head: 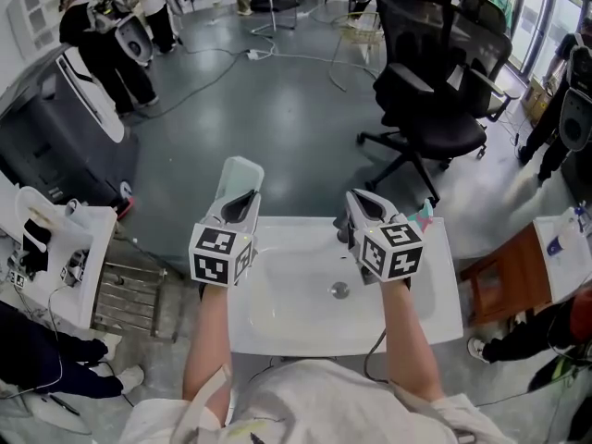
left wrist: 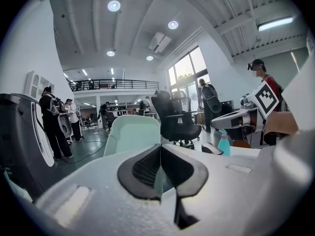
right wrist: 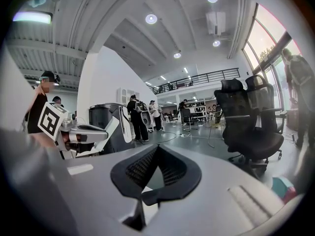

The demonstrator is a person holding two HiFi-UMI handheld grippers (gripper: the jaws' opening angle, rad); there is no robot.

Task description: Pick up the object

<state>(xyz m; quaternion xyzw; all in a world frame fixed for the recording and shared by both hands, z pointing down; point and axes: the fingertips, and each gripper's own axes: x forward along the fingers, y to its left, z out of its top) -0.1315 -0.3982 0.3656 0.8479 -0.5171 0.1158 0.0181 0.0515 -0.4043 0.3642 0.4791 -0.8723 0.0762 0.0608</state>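
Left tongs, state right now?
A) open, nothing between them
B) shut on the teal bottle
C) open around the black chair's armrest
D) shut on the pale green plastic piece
D: the left tongs are closed on the thin edge of the pale green piece, which sticks up past their tips in the head view.

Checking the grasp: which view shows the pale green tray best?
Head view: the pale green tray shows nearly whole, clamped in the left tool. Left gripper view cuts its lower part; right gripper view, barely a sliver.
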